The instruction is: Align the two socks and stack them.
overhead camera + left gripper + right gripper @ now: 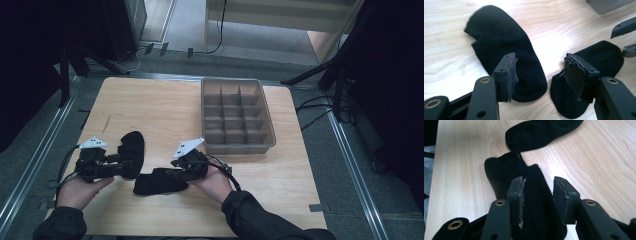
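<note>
Socks: two black ones on the wooden table [165, 110], both on the person's side of the grey divided tray [238, 115], well apart from it. Far sock [132, 152] lies roughly lengthwise away from the person, out to the tray's left. Near sock [159, 181] lies crosswise, closer to the table edge than the tray. Their ends look touching or just overlapping in the right gripper view; can't tell which.

Left gripper [120, 167]: jaws spread wide, nothing between them. From its own view it points at the gap where the two socks meet, far sock [506, 57] under its left jaw, near sock [586, 82] under the right one. Reads as lined up to take one end, not committed to either.

Right gripper [175, 174]: jaws parted, straddling the near sock [529, 195] along its length, fabric between the pads but no pinch yet. Far sock [541, 132] sits beyond it.

Judgement: both hands come in low and from opposite ends, likely so each takes one sock or one end to pair or fold them. Tray compartments look empty, probably the destination. Flat thin fabric, so jaws need to press down to the table to catch an edge.
</note>
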A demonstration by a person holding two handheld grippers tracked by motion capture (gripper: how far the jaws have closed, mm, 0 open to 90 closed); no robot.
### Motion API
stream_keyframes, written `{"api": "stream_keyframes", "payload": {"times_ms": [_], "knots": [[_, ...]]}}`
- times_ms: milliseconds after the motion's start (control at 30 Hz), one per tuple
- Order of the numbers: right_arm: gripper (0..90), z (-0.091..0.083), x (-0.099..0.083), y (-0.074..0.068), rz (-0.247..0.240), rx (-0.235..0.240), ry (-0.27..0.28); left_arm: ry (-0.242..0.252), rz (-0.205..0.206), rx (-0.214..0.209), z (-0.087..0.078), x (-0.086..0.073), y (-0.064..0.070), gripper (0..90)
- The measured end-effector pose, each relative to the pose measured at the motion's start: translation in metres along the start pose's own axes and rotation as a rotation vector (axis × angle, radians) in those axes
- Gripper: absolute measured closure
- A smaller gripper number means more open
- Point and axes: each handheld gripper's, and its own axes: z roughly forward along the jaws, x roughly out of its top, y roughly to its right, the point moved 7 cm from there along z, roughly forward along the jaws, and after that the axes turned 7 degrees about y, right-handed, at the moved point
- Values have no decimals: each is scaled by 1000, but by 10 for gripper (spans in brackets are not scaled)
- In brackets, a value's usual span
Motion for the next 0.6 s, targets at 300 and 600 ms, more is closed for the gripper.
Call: {"api": "stream_keyframes", "payload": {"times_ms": [300, 600], "knots": [[636, 12, 21, 1, -17, 5, -2, 21, -35, 2, -7, 3, -16, 425], [667, 40, 43, -9, -49, 25, -11, 48, -80, 26, -23, 2, -36, 430]]}}
